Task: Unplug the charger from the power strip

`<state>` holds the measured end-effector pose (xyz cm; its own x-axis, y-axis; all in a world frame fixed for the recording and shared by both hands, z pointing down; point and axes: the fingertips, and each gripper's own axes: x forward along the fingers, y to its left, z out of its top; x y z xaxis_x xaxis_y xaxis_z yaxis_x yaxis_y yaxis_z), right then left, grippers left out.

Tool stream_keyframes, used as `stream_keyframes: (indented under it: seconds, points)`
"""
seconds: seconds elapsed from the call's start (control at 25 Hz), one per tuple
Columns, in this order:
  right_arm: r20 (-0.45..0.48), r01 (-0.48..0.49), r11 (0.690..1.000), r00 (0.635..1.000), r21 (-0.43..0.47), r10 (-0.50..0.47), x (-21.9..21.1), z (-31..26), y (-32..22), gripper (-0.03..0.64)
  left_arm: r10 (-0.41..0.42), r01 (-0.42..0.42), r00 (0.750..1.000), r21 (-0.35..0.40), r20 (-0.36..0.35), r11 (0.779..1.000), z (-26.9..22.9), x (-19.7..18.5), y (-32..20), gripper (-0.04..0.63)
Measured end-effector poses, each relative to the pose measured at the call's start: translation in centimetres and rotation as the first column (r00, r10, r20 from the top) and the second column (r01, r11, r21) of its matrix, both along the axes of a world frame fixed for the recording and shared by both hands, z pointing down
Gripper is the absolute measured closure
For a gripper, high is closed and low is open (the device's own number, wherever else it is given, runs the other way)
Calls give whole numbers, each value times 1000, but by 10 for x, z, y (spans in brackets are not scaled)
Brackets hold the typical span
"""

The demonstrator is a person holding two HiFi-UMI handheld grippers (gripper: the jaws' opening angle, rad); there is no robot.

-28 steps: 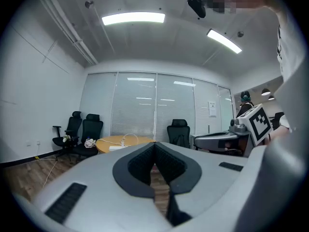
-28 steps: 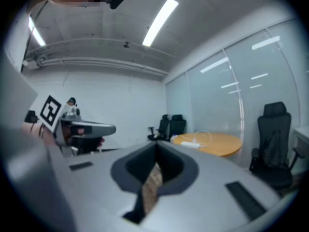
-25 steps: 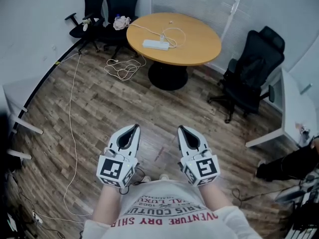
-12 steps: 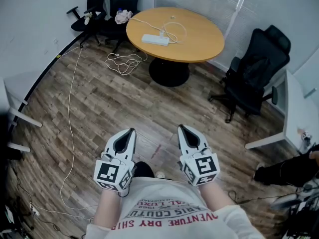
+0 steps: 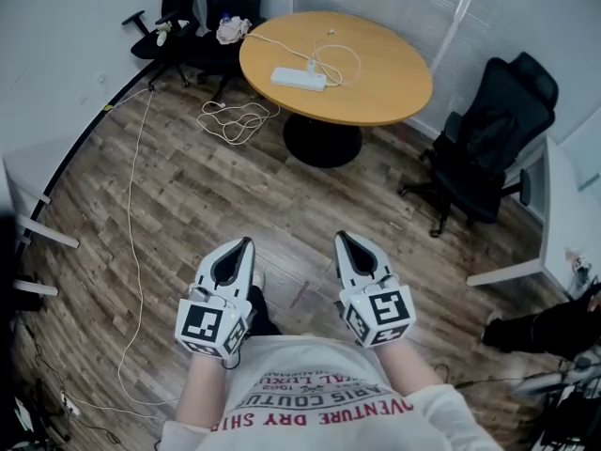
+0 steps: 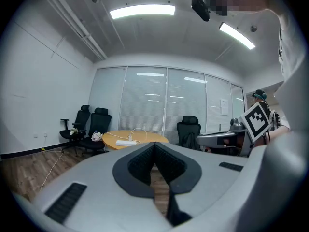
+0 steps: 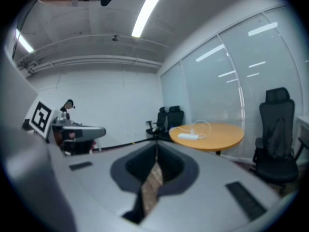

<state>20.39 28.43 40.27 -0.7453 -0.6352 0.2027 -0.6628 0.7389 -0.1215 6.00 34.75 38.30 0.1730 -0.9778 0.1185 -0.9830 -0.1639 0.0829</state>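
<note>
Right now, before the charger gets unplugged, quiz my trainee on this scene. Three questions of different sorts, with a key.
1. The power strip lies: A on a shelf, B on the round table, C in a drawer?
2. True or false: the left gripper and the right gripper are both shut and empty.
3. Fill in: a white ___ lies coiled on the floor beside the table.
Key: 1 B. 2 true. 3 cable.
</note>
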Motion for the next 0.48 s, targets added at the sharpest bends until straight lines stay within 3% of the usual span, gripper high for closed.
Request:
stream_keyframes:
  seconds: [0.48]
  points:
    - [-61, -175, 984, 982, 36, 177, -124, -5, -110, 588, 131, -131, 991, 31, 11, 991, -22, -143, -134, 563]
